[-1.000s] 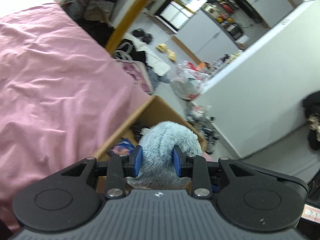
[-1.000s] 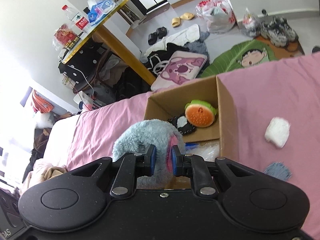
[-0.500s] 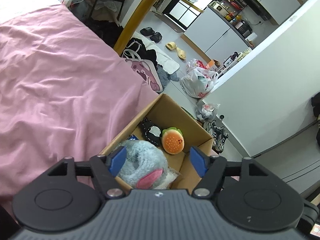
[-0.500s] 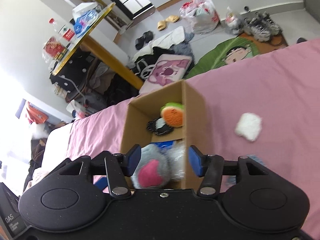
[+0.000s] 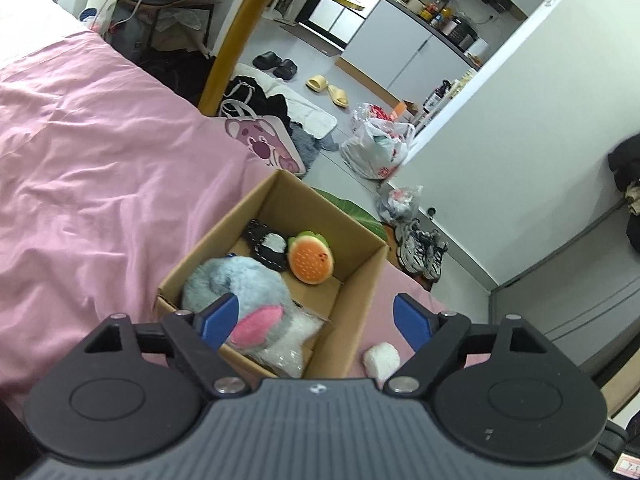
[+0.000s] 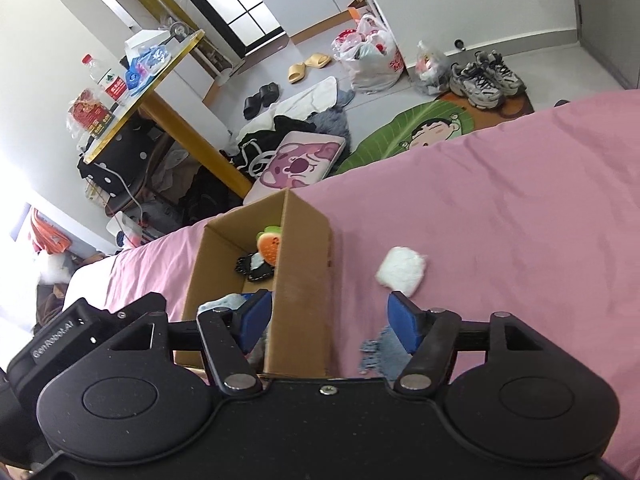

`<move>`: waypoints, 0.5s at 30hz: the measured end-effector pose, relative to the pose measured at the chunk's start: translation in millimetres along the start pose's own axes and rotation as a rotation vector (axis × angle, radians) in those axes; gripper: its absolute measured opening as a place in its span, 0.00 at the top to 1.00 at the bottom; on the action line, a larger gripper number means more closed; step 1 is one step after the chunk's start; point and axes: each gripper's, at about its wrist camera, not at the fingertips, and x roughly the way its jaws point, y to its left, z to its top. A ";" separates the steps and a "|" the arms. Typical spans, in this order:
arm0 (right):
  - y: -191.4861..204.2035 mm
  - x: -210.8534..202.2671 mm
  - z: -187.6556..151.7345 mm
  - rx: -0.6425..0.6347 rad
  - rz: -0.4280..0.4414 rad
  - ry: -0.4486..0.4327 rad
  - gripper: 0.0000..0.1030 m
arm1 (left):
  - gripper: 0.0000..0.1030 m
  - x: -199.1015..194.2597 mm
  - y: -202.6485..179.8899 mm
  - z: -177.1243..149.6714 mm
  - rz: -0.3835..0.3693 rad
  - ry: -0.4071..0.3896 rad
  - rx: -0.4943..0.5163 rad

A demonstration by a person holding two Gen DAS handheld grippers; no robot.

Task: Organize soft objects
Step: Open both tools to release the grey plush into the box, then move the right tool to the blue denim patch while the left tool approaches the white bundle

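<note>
A cardboard box (image 5: 366, 276) (image 6: 304, 272) sits on the pink bed. Inside lie a grey plush toy with a pink ear (image 5: 236, 284), an orange burger plush (image 5: 311, 258) (image 6: 269, 245), a black-and-white soft item (image 5: 266, 244) (image 6: 252, 266) and a clear plastic bag (image 5: 286, 342). My left gripper (image 5: 316, 318) hovers open above the box's near end, holding nothing. My right gripper (image 6: 330, 318) is open over the box's right wall. A white fluffy ball (image 6: 401, 270) (image 5: 382, 360) and a blue-grey cloth (image 6: 378, 354) lie on the sheet right of the box.
The pink bed sheet (image 5: 80, 168) (image 6: 500, 220) spreads around the box. On the floor beyond are a pink bear cushion (image 6: 300, 160), dark clothes, slippers (image 6: 306, 66), plastic bags (image 5: 374, 148), sneakers (image 6: 482, 78) and a green mat (image 6: 420, 128). A yellow-legged table (image 6: 152, 76) stands at the left.
Both grippers opened and let go of the grey plush, which now lies in the box. Both have pulled back and up, and the right one shifted to the right.
</note>
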 end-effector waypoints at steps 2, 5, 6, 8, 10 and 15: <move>-6.0 -3.6 1.1 0.003 -0.006 -0.007 0.38 | 0.19 -2.3 -6.8 -3.1 -0.006 0.006 0.019; -14.4 -7.6 2.8 0.007 -0.013 -0.015 0.35 | 0.19 -4.8 -16.7 -11.1 -0.013 0.020 0.045; -17.0 -8.5 3.5 0.003 -0.014 -0.015 0.34 | 0.19 -4.7 -19.8 -14.1 -0.014 0.025 0.055; -22.0 -9.7 4.1 -0.004 -0.012 -0.012 0.33 | 0.19 -3.9 -25.2 -19.4 -0.012 0.037 0.072; -27.6 -10.2 3.5 -0.004 -0.006 -0.008 0.30 | 0.19 -2.4 -30.3 -24.4 -0.014 0.052 0.084; -44.6 -0.7 -3.6 0.033 0.013 0.019 0.30 | 0.19 0.6 -40.3 -31.6 -0.011 0.068 0.115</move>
